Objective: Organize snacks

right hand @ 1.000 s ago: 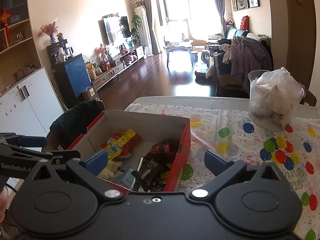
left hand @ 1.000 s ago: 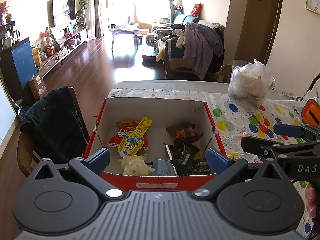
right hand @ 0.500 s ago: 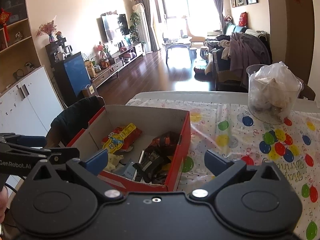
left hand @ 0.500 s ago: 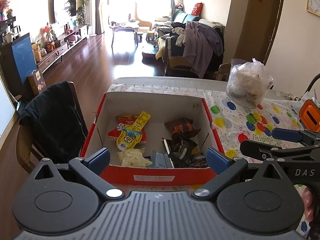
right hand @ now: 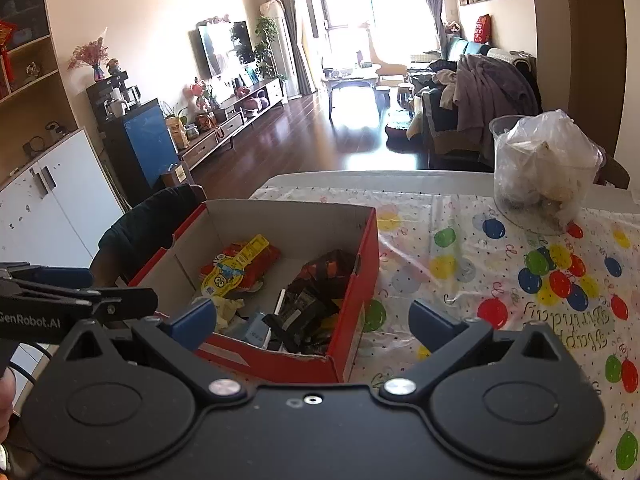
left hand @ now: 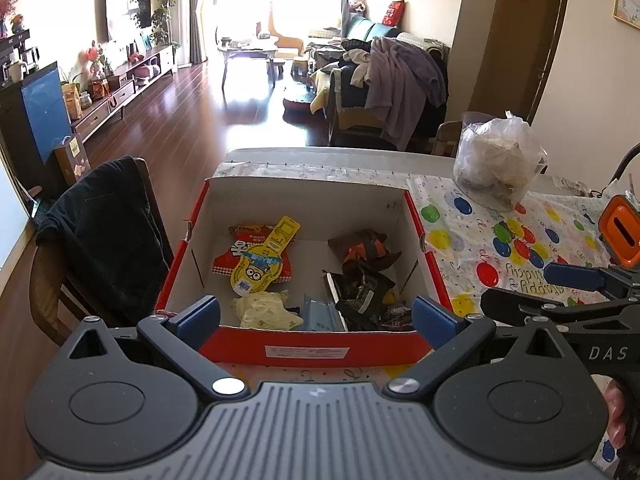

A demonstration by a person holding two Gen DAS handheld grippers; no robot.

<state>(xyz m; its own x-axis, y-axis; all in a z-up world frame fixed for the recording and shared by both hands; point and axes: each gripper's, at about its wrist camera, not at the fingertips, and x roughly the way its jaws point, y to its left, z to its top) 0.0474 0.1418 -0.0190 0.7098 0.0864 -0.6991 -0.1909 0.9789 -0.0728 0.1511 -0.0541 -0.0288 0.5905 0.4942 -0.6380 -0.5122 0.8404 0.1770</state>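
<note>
**Both grippers level at box's near edge**

Left gripper [left hand: 316, 314] & right gripper [right hand: 311, 320] hover side by side, level, jaws wide apart, empty. Red box [left hand: 304, 350] w/ snack packets [left hand: 260, 264] sits on tabletop [right hand: 460, 264] left side, just beyond them.

Blown-out window [left hand: 280, 0] backlight, fisheye-warped edges
</note>
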